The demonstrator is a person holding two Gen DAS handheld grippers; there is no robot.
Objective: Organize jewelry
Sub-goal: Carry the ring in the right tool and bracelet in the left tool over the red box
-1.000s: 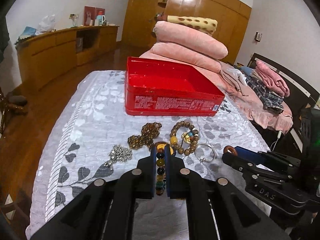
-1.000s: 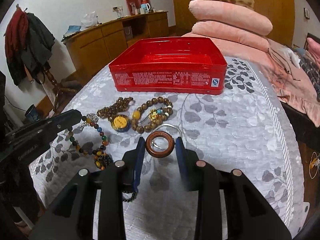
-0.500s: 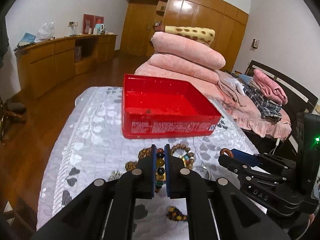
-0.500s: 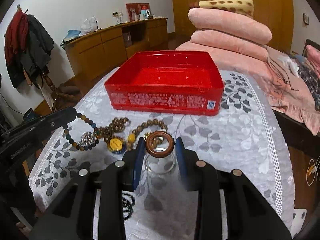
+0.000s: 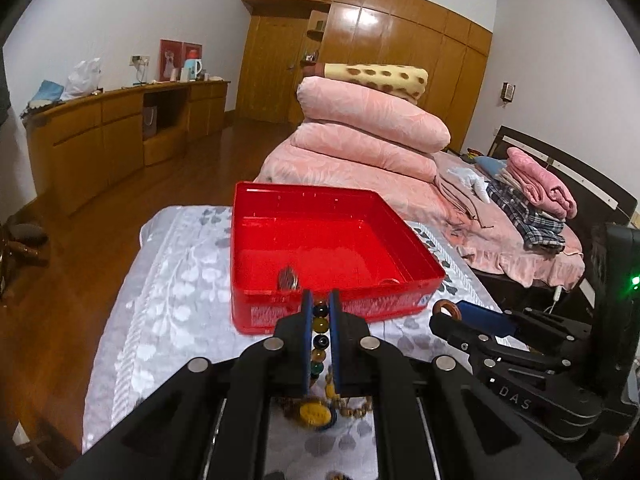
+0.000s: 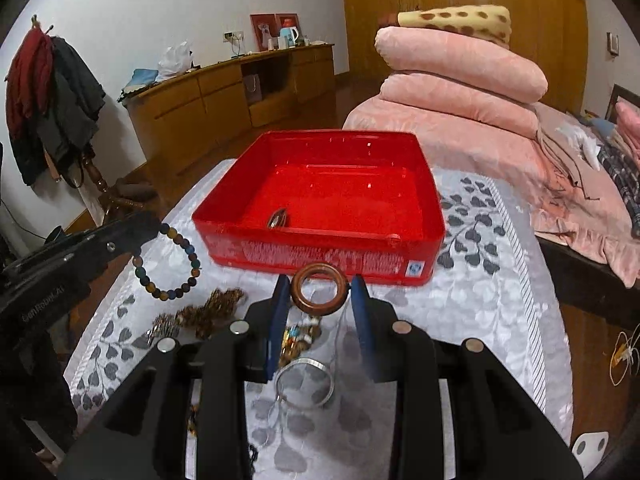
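Note:
A red open box [image 5: 340, 308] [image 6: 320, 254] stands on the leaf-patterned cloth, with a small metallic piece [image 5: 288, 278] [image 6: 277, 218] against its near wall. My left gripper [image 5: 320, 300] is shut on a multicoloured bead bracelet [image 5: 320, 326], which hangs as a loop [image 6: 194, 260] above the cloth, left of the box. My right gripper [image 6: 320, 286] is shut on a brown wooden ring [image 6: 318, 313] held upright just in front of the box's near wall. The ring [image 5: 450, 309] also shows in the left wrist view, to the right.
On the cloth below the grippers lie a silver bangle [image 6: 304, 384], brown bead strands [image 6: 212, 312] and a yellow pendant [image 5: 316, 414]. A bed with stacked pink quilts [image 5: 372, 136] is behind and right of the table. Wooden floor drops off on the left.
Both grippers have risen and moved toward the red box with their pieces. The bead bracelet now hangs free of the cloth, and the loose jewelry has slid down under the grippers.

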